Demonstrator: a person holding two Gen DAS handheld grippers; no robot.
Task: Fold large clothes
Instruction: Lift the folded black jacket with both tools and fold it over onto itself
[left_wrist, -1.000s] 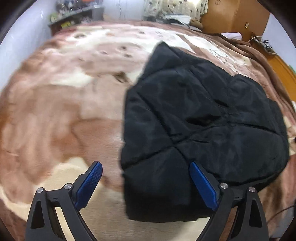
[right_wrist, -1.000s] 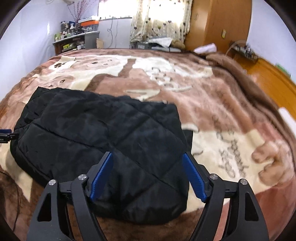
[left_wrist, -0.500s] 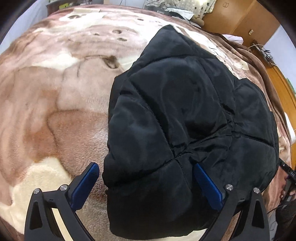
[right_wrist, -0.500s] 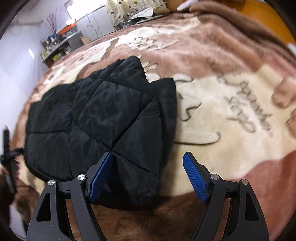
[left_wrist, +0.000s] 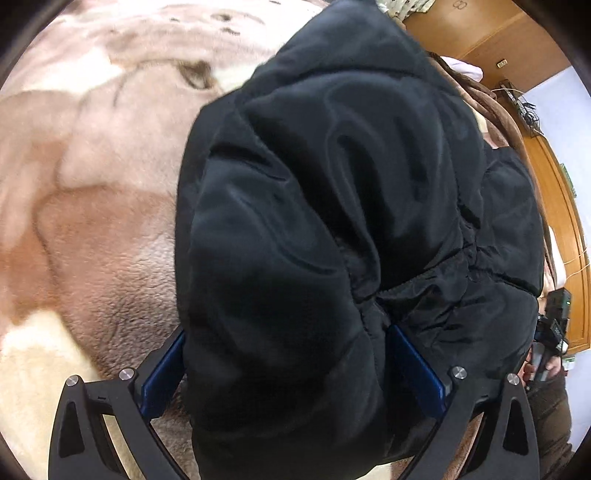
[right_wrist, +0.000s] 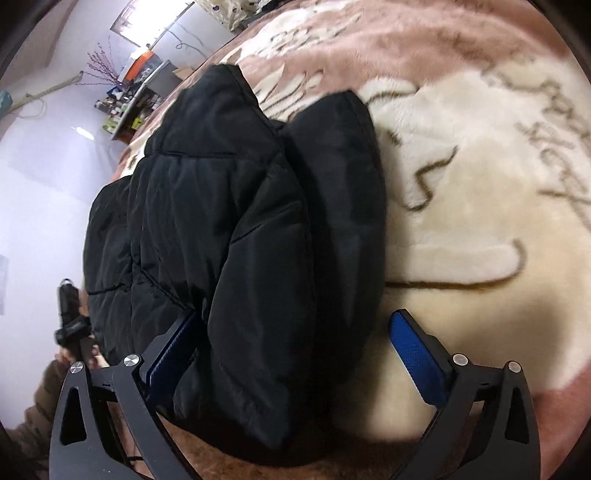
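A black quilted puffer jacket (left_wrist: 332, 221) lies folded on a brown and cream plush blanket (left_wrist: 92, 229). My left gripper (left_wrist: 291, 365) is open, its blue-padded jaws astride the jacket's near left corner, which bulges up between them. The jacket also shows in the right wrist view (right_wrist: 240, 229). My right gripper (right_wrist: 295, 350) is open, its jaws astride the jacket's near right corner, the left pad against the fabric and the right pad over the blanket (right_wrist: 461, 229).
The other hand-held gripper (left_wrist: 550, 332) shows at the right edge of the left wrist view, and at the left edge of the right wrist view (right_wrist: 72, 317). A wooden wardrobe (left_wrist: 498, 44) and a cluttered shelf (right_wrist: 136, 103) stand beyond the bed.
Both grippers have moved forward and down onto the jacket's near edge; each open gripper now has a corner of the jacket between its jaws.
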